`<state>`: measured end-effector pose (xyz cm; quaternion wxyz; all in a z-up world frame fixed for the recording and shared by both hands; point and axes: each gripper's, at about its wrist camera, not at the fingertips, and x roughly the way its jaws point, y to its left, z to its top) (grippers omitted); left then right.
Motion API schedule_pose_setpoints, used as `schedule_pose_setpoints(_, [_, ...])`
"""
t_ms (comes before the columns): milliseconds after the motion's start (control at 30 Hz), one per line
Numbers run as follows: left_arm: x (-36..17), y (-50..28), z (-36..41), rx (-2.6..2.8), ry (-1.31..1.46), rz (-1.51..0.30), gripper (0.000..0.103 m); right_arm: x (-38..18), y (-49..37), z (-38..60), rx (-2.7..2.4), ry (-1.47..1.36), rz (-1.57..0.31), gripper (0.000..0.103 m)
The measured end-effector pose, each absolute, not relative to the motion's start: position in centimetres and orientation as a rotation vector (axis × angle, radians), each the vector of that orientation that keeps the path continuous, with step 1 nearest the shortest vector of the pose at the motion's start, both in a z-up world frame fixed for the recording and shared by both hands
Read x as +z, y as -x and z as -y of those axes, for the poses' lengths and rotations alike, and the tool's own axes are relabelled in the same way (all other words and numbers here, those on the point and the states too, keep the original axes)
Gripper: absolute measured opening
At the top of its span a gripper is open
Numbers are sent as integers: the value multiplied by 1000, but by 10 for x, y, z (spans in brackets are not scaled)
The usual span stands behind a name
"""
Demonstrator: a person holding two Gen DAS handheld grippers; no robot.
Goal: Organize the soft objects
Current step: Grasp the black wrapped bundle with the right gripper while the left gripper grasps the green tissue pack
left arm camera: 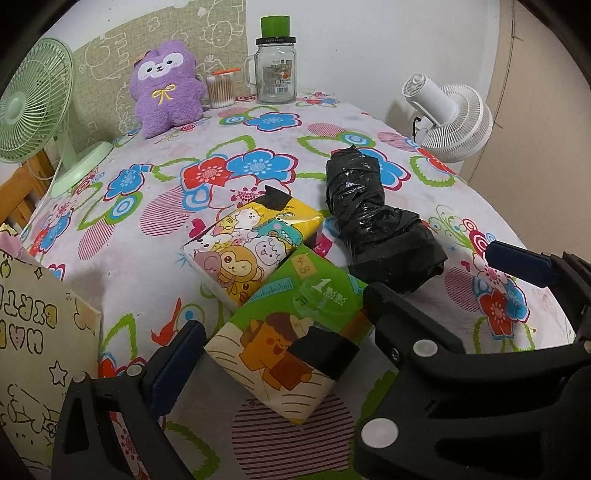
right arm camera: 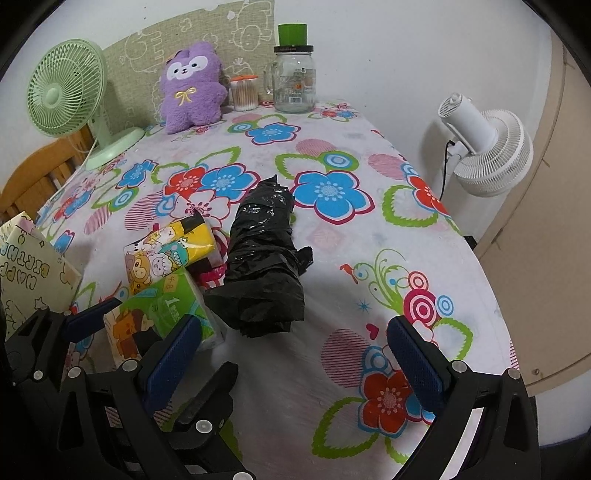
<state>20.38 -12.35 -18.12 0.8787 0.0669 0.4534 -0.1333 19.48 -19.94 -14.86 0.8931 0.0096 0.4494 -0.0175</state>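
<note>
Both grippers wide open, holding nothing: L gripper straddling green cartoon-print tissue pack, R gripper near crumpled black plastic bag roll.

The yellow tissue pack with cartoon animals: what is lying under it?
The yellow tissue pack rests on the flowered tablecloth. A dark and pink item shows under its right edge; what it is stays hidden.

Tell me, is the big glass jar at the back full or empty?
Empty. The glass jar is see-through, and only the wall and tablecloth show behind it. It stands upright with its dark lid on and a green cup on top.
</note>
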Motion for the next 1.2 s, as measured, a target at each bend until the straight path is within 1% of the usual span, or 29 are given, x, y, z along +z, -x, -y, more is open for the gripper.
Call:
schedule_pose_setpoints(133, [-181,-204,124,-276,-141,-945,102,-149,-197,197,-32,-14,-934,102])
schedule_pose_setpoints(200, [-181,-204,123,-271,-139,-943,99,-149,-198,196,-30,-11,-932,102])
schedule_pose_setpoints(400, [-179,-207,120,-259,-126,-934,88,-148,-205,191,-7,0,-928,102])
schedule_pose_setpoints(467, [-178,-209,120,-257,-124,-931,82,-148,-209,189,-1,3,-926,102])
schedule_pose_setpoints(533, [-177,-210,118,-256,-121,-930,78,-148,-212,188,5,4,-924,99])
schedule_pose_setpoints(600, [-177,-212,118,-257,-119,-929,77,-149,-216,186,11,3,-927,96])
schedule_pose_setpoints(800, [-177,-214,114,-260,-115,-923,74,-152,-223,180,22,11,-921,93])
schedule_pose_setpoints(867, [-177,-215,114,-262,-112,-922,73,-153,-225,180,32,3,-924,90])
schedule_pose_setpoints(1000, [-176,-215,113,-262,-111,-921,72,-155,-228,181,57,-38,-939,82])
schedule_pose_setpoints(1067, [-176,-214,113,-263,-114,-920,71,-156,-228,182,73,-69,-947,77])
schedule_pose_setpoints(1100, [-176,-215,113,-264,-113,-920,71,-156,-228,183,86,-85,-950,72])
schedule_pose_setpoints(1200, [-176,-216,111,-271,-99,-924,70,-155,-227,182,94,-98,-950,65])
